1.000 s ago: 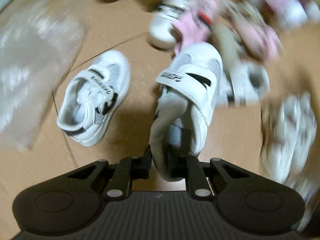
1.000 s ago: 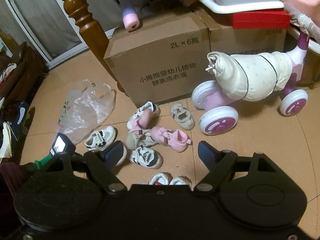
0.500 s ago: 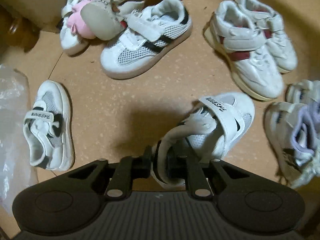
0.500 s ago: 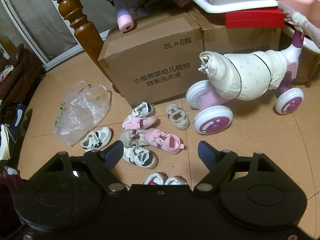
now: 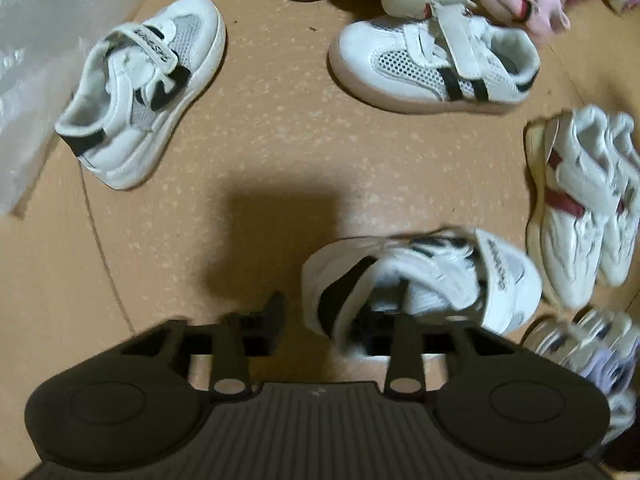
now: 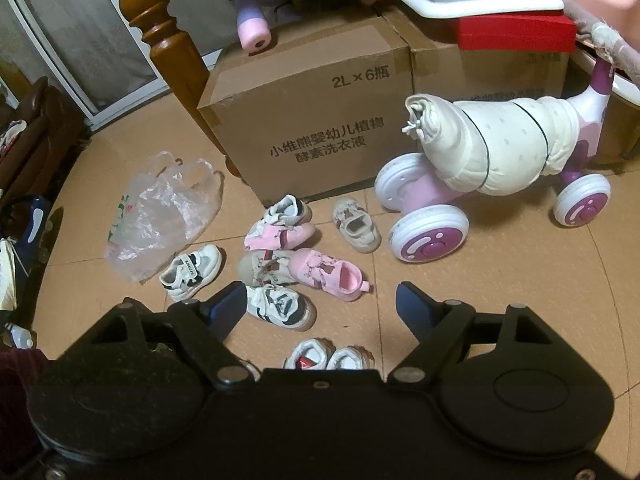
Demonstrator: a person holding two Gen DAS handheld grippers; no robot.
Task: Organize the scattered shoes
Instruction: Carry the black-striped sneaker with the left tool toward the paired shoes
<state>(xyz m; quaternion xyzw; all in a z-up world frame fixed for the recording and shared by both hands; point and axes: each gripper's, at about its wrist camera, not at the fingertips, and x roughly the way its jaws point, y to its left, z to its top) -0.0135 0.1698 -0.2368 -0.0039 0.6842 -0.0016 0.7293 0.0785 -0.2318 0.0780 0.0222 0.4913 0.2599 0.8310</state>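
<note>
Tan tiled floor strewn with small shoes. The left gripper sits low, fingers spread apart, its right finger inside a white sneaker with black trim lying by the tips. Its matching sneaker rests ahead to the left. The right gripper hovers high, jaws wide and empty, above the shoe pile.
</note>
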